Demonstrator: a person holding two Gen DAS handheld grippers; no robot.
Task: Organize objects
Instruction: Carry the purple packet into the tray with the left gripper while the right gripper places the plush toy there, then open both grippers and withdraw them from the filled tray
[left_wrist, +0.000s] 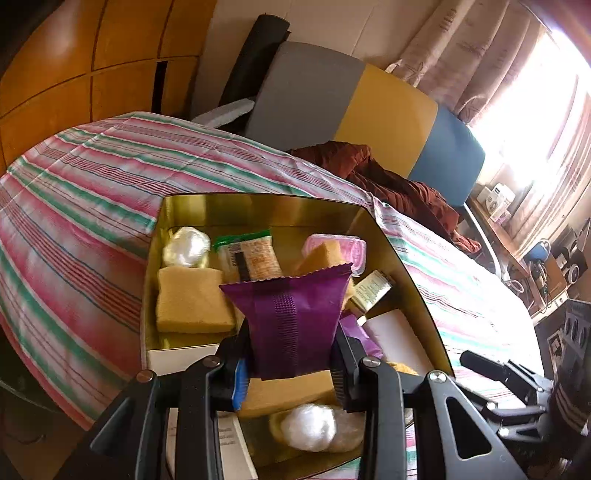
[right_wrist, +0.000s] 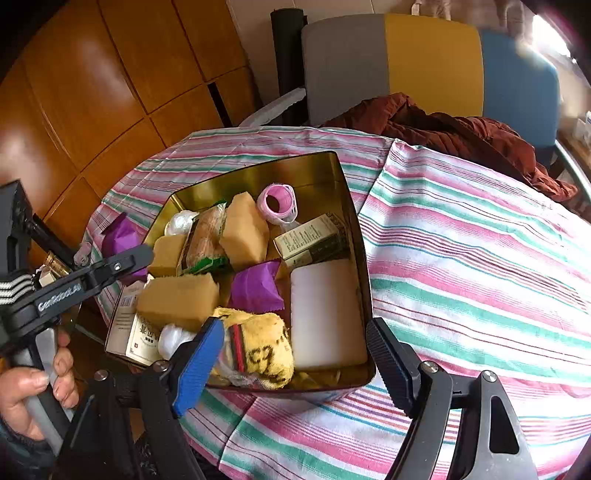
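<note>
My left gripper (left_wrist: 291, 350) is shut on a purple sachet (left_wrist: 291, 314) and holds it above the gold tin (left_wrist: 258, 206). The same sachet (right_wrist: 120, 236) shows beyond the left gripper at the tin's left side in the right wrist view. The tin (right_wrist: 354, 229) holds yellow sponges (right_wrist: 243, 230), a second purple sachet (right_wrist: 256, 286), a white block (right_wrist: 325, 314), a pink roller (right_wrist: 277, 203), small boxes (right_wrist: 310, 240), a snack pack (right_wrist: 205, 236) and a yellow sock (right_wrist: 262, 343). My right gripper (right_wrist: 295, 354) is open and empty at the tin's near edge.
The tin stands on a table with a pink, green and white striped cloth (right_wrist: 461, 258). A dark red garment (right_wrist: 461, 129) lies at the far side, before a grey, yellow and blue chair back (right_wrist: 432, 62). Wooden cabinets (right_wrist: 110, 92) stand on the left.
</note>
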